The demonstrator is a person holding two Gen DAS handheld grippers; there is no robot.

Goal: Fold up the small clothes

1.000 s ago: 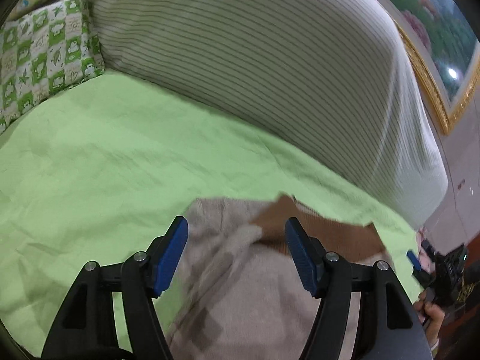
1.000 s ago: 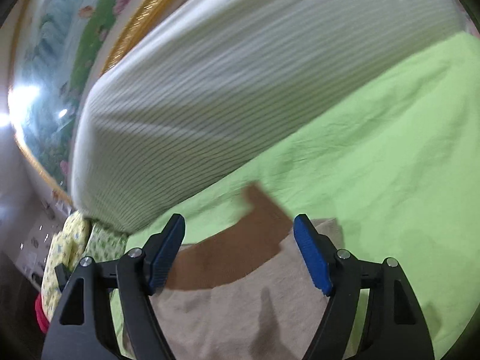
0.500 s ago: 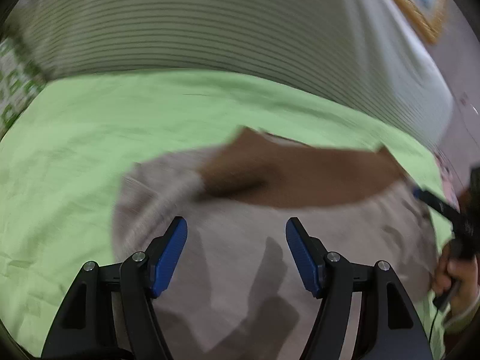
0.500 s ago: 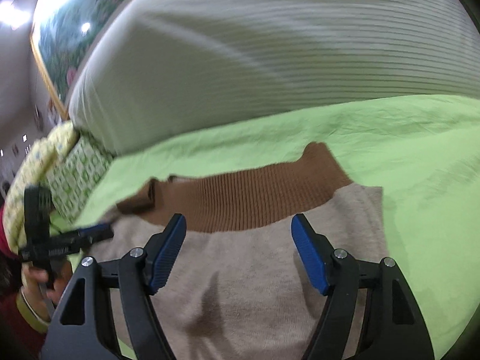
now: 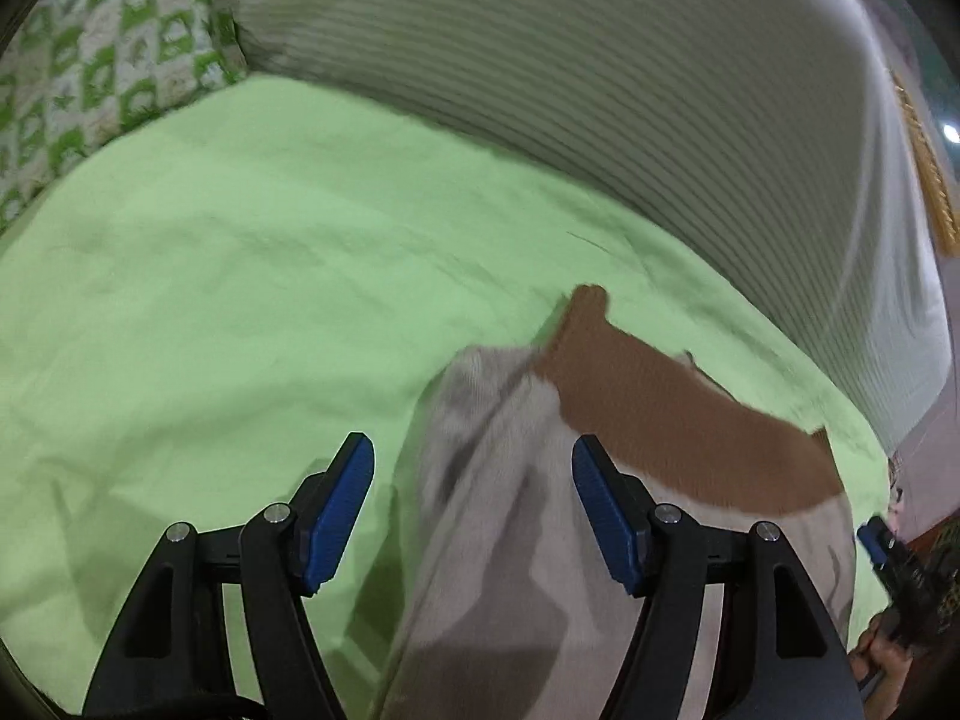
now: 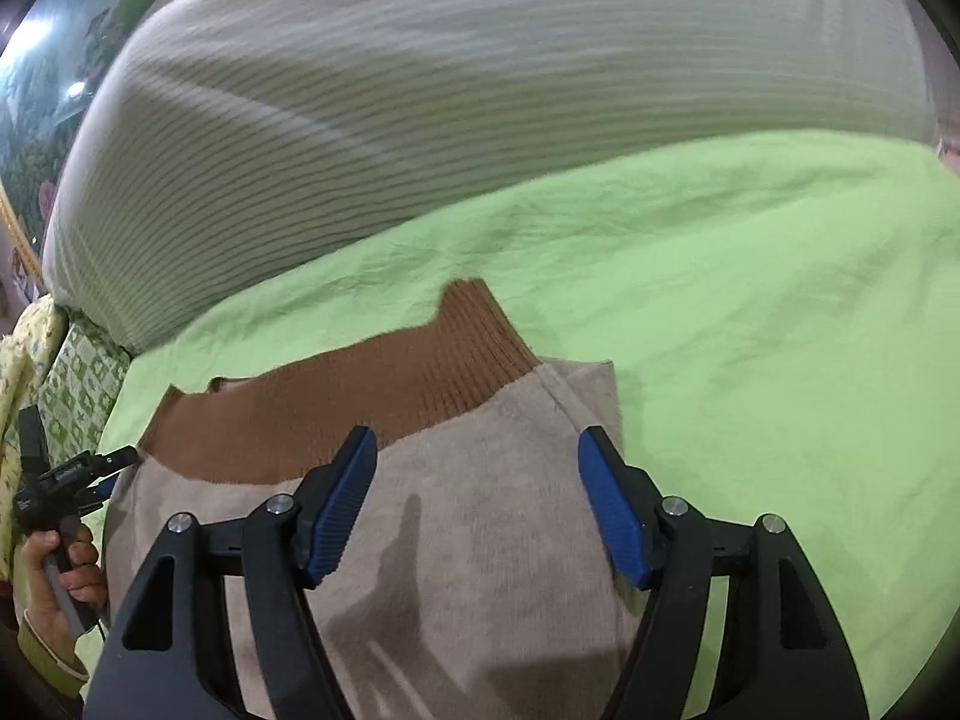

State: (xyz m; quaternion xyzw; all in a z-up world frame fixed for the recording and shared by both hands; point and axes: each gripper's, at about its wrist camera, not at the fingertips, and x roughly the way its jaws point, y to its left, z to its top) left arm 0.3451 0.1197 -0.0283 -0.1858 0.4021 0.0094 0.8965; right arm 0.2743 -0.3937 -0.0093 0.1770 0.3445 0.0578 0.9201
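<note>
A small beige garment [image 5: 510, 570] with a brown ribbed band [image 5: 660, 414] lies flat on the green sheet [image 5: 240, 300]. My left gripper [image 5: 474, 462] hovers open over the garment's bunched left edge, and the cloth under the gap touches neither pad. My right gripper [image 6: 477, 450] hangs over the garment [image 6: 480, 540] near its right side, just below the brown band [image 6: 360, 390]. Its jaws are closing, with cloth under the gap and no pad pressing on it. Each gripper shows in the other's view: the right gripper [image 5: 888, 558] and the left gripper [image 6: 114, 459], held by a hand [image 6: 60, 564].
A big striped bolster [image 5: 600, 90] runs along the far side of the bed. A green checked pillow [image 5: 108, 60] sits at the far left corner. A gold-framed painting [image 6: 36, 90] hangs on the wall behind.
Both grippers have sunk closer to the garment. The left view has swung left, so the garment's left edge now lies between its jaws. The right jaws have narrowed a little.
</note>
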